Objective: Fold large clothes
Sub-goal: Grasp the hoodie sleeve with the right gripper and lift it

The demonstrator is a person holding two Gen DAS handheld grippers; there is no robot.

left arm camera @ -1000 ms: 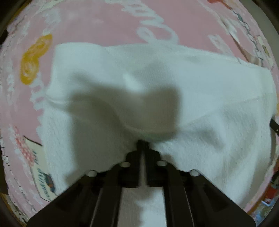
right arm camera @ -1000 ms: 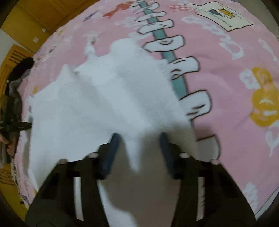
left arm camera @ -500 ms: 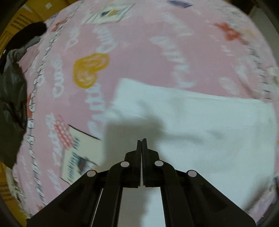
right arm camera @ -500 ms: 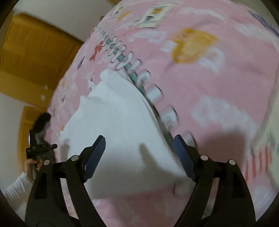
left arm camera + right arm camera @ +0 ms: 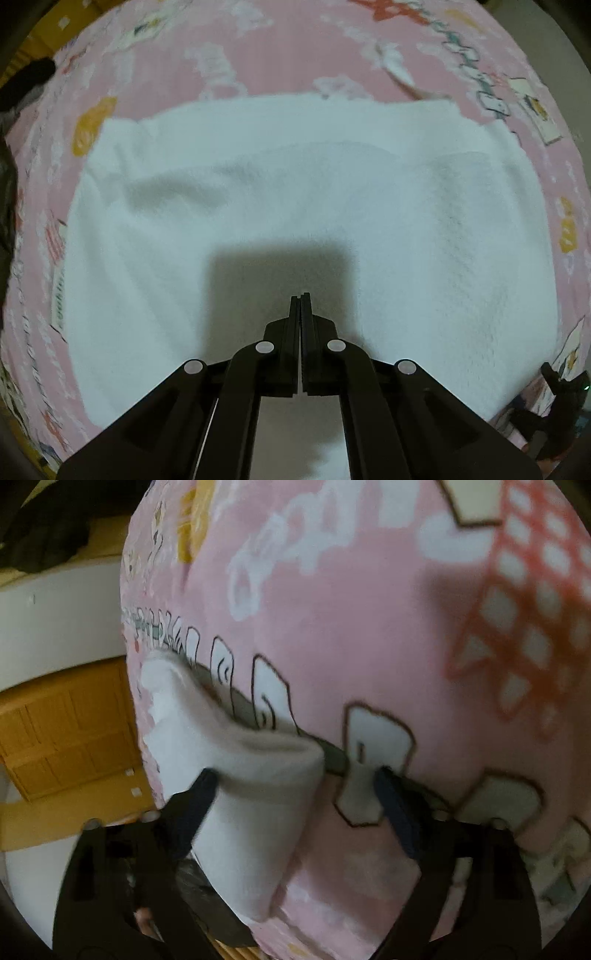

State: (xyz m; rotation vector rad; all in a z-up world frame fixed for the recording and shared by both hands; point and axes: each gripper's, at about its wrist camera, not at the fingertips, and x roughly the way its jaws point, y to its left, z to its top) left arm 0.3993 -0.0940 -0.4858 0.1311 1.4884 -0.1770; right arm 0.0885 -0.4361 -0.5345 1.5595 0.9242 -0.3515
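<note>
The white garment (image 5: 295, 221) lay spread on the pink bedspread (image 5: 295, 48), long axis crosswise beneath the left gripper (image 5: 300, 295), whose fingers were pressed together, empty. The right gripper (image 5: 295, 786) was opening; a folded edge seemingly lay between its fingers.

Pink printed blanket (image 5: 258, 48) under everything; wooden cabinet (image 5: 70, 731) behind; dark clothing (image 5: 44, 531) on white ledge (image 5: 62, 620).

A home bedroom: a pink cartoon-print bedspread (image 5: 280, 48) covers the bed; orange panelled wooden cupboards (image 5: 66, 731) stand beside it.
</note>
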